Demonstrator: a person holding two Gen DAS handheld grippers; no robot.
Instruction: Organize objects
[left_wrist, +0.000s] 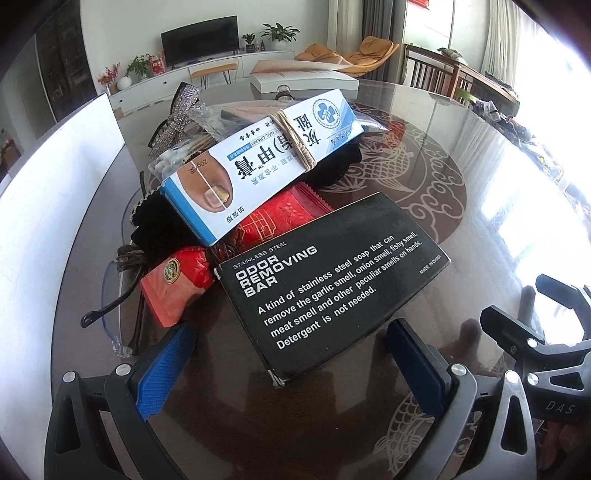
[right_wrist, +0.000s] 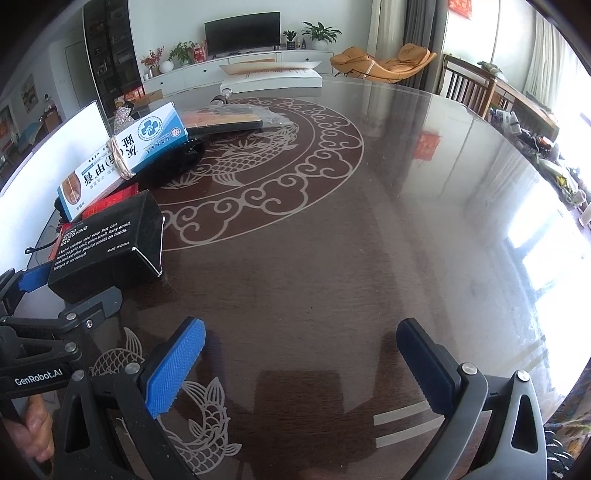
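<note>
Both hand-held grippers hang wide apart and hold nothing. Left hand-held gripper (left_wrist: 288, 363) tilts down over the near end of a black cardboard box printed "Odor Removing Bar" (left_wrist: 332, 280), its blue ribbed pads (left_wrist: 166, 369) either side of that corner without touching. Right hand-held gripper (right_wrist: 299, 369) hovers over bare dark glossy surface with a pale fish pattern (right_wrist: 369, 240). Behind the black box lies a heap: a blue-and-white cream carton bound with rubber bands (left_wrist: 266, 155), a red foil packet (left_wrist: 177, 284), clear glasses (left_wrist: 110, 306).
</note>
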